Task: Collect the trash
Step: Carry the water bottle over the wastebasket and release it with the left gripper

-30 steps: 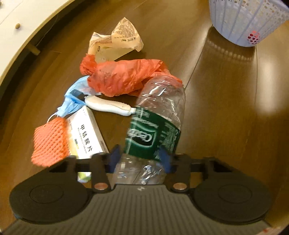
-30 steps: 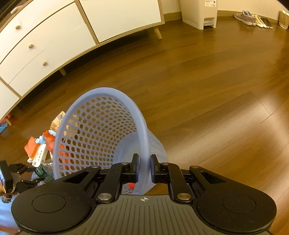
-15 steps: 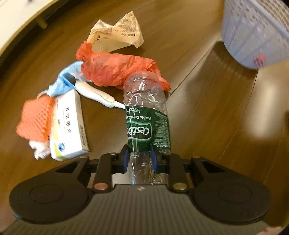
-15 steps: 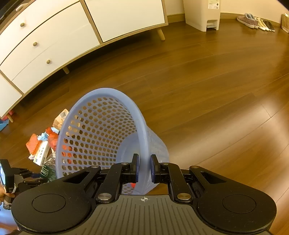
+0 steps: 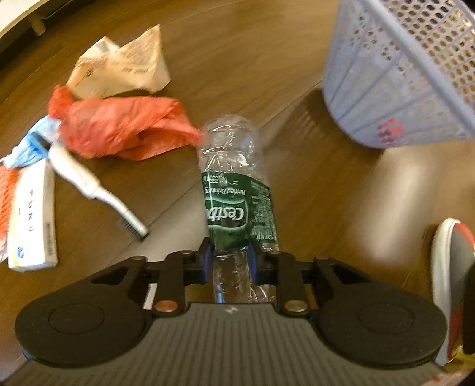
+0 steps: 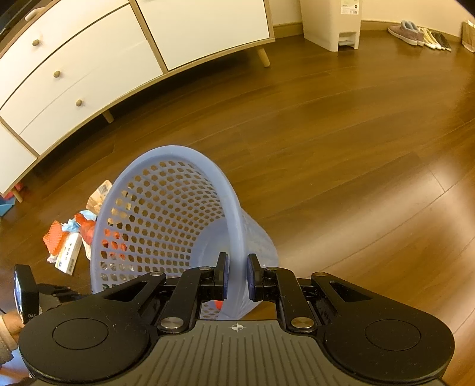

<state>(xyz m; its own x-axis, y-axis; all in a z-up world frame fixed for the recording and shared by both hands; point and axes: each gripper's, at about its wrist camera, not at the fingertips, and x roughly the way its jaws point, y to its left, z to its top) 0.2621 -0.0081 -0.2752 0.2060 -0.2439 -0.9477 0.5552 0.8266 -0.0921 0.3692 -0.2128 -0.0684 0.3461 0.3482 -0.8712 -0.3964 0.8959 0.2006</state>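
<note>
My left gripper (image 5: 229, 261) is shut on a crushed clear plastic bottle (image 5: 234, 184) with a green label, held off the wooden floor. On the floor to its left lie a red plastic bag (image 5: 118, 127), a crumpled beige wrapper (image 5: 121, 66), a white brush (image 5: 89, 184), a white medicine box (image 5: 32, 219), a blue mask (image 5: 29, 145) and orange foam net (image 5: 4, 196). My right gripper (image 6: 236, 277) is shut on the rim of a tilted light-blue mesh basket (image 6: 166, 225), also at the upper right as the basket (image 5: 400, 74) in the left wrist view.
A white drawer cabinet (image 6: 89, 59) on wooden legs runs along the back left. A beige pedal bin (image 6: 332, 23) and a row of shoes (image 6: 421, 32) stand at the far wall. A slipper (image 5: 448, 282) shows at the right edge. A hand (image 6: 7, 326) holds the left gripper.
The left gripper closed on the bottle and lifted it, swinging it toward the basket; the brush under it is now uncovered. The right gripper keeps hold of the basket rim.
</note>
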